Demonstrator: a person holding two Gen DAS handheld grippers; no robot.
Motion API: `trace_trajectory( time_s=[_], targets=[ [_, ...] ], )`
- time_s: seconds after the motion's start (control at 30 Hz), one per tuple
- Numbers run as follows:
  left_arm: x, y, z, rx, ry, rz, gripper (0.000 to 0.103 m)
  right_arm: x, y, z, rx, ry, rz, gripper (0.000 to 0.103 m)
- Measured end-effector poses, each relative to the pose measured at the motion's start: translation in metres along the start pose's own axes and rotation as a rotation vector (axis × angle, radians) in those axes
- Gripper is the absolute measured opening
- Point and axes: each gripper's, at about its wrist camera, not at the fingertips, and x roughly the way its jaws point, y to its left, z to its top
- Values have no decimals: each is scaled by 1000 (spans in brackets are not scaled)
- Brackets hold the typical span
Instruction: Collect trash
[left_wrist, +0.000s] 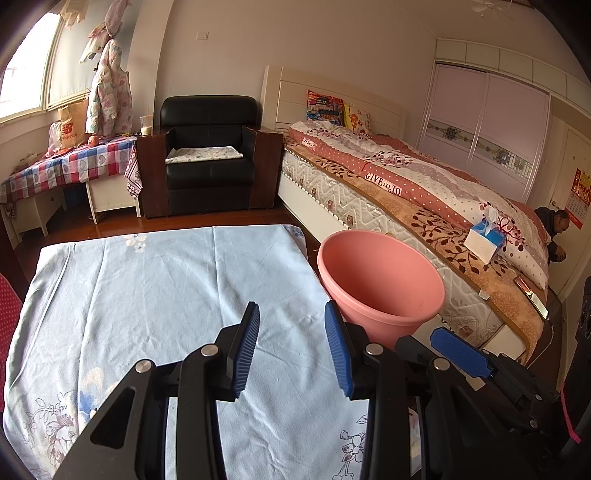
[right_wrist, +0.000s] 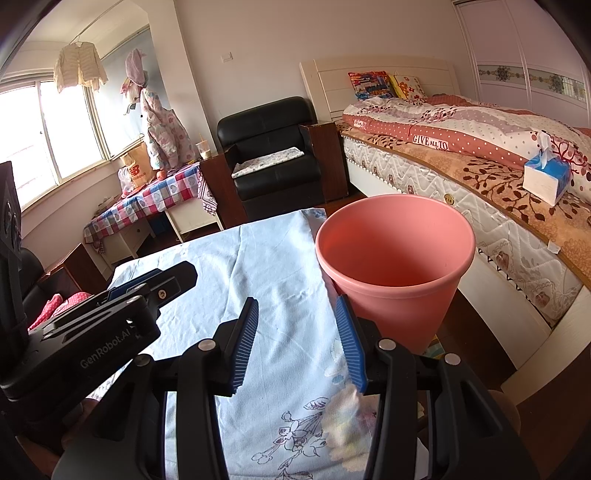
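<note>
The left gripper (left_wrist: 291, 347) and right gripper (right_wrist: 299, 343) are being held open, empty, over the blue cloth (left_wrist: 166, 288); the pink bin (right_wrist: 395, 266) is standing beside it.

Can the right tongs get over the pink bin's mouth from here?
Probably yes: the right tongs stand open and empty, the pink bin sits just ahead to their right, mouth open, with nothing between.

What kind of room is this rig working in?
Most likely a lived-in home bedroom: a made bed with headboard and pillows, a sliding-door wardrobe, and a black armchair by the window. A pink bin stands beside the cloth-covered table.
</note>
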Motion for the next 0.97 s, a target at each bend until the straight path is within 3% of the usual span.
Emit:
trace_trajectory(
  time_s=[0.97],
  targets=[
    [1, -3, -6, 1, 3, -4, 36, 1, 0, -4, -4, 4, 0, 45]
  ],
)
